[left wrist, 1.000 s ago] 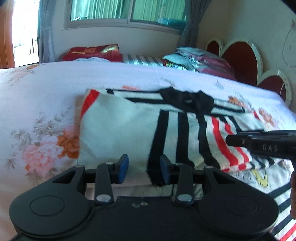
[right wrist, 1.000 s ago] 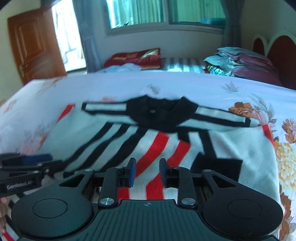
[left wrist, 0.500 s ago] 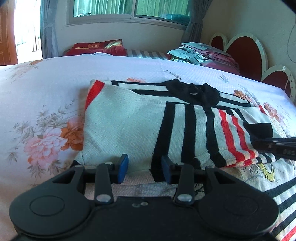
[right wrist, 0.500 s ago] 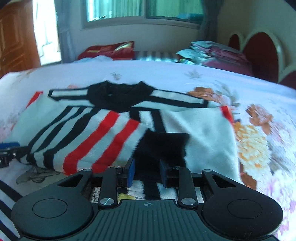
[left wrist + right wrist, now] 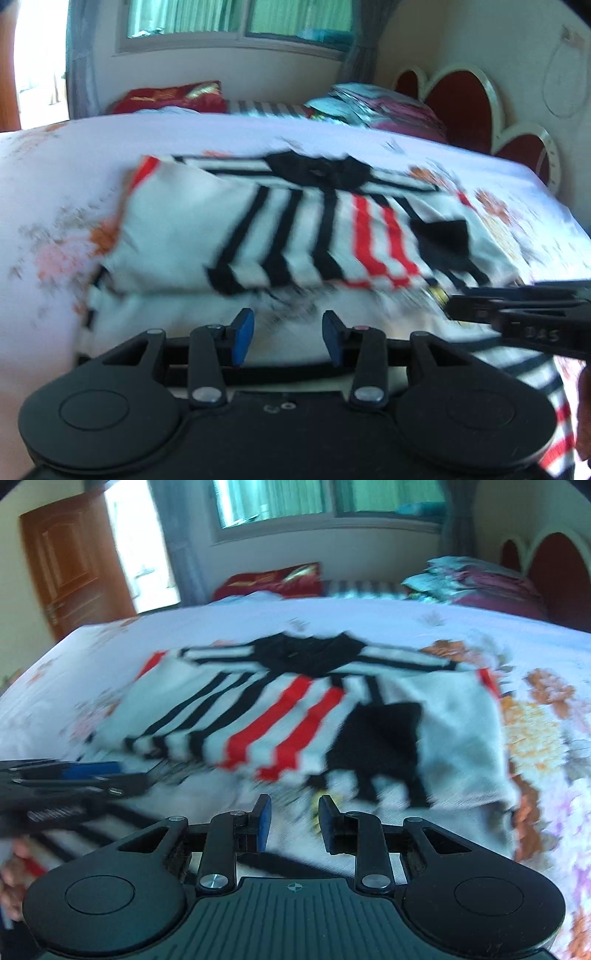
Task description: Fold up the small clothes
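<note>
Striped knit sweater (image 5: 295, 229) lies folded on the floral bedsheet (image 5: 55, 177). Just short of its near edge, my left gripper (image 5: 287, 334) and right gripper (image 5: 293, 821) hover, both spread and holding nothing.

Both views were motion-blurred. The striped garment (image 5: 303, 236)'s near hem ran behind the left gripper (image 5: 288, 334); the bedsheet (image 5: 546, 738) print was unreadable.

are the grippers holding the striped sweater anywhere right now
No. The left gripper and right gripper both stand open with nothing between their pads; the striped sweater lies free on the bed.
</note>
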A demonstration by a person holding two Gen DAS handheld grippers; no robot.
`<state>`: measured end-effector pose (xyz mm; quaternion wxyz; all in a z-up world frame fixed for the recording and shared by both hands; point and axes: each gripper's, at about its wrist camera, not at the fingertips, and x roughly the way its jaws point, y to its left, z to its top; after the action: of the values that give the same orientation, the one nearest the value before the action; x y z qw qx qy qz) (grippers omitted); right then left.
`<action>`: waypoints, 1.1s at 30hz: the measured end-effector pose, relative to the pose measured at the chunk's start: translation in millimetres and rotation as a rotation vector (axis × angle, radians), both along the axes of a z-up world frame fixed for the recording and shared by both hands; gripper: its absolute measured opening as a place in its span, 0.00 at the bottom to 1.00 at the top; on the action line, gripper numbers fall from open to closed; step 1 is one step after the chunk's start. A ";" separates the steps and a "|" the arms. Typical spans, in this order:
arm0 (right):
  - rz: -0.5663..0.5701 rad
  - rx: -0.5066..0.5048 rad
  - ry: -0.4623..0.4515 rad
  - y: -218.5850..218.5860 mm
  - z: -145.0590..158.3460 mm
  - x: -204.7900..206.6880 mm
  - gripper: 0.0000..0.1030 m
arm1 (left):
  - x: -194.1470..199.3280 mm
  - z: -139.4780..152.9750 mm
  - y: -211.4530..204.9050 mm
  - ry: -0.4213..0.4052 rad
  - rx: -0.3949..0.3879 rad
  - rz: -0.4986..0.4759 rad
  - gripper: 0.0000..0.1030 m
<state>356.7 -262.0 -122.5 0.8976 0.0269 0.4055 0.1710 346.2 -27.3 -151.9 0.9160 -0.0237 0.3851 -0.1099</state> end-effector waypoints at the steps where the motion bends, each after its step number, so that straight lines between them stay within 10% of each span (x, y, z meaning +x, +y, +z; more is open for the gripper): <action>1: 0.019 0.005 0.006 4.0 -2.1 -4.0 0.27 | -4.3 -3.3 -4.8 0.002 0.006 -0.008 0.38; 10: 0.147 -0.104 -0.001 14.4 -30.6 -34.6 0.28 | -42.5 -22.3 -3.5 0.000 0.141 -0.010 0.41; 15: 0.055 -0.187 -0.025 -13.4 -37.3 -42.5 0.50 | -62.4 -21.7 26.2 0.011 0.150 0.039 0.41; 24: 0.016 -0.043 -0.011 12.1 -8.5 -82.7 0.50 | -92.2 3.1 21.2 -0.006 0.072 -0.032 0.41; 33: -0.106 -0.162 0.033 19.9 -23.5 -132.2 0.50 | -139.7 -19.8 52.5 0.004 0.107 -0.089 0.42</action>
<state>224.5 -242.1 -146.0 0.8977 -0.0214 0.4309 0.0896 206.5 25.2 -171.7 0.9094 0.0422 0.3929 -0.1300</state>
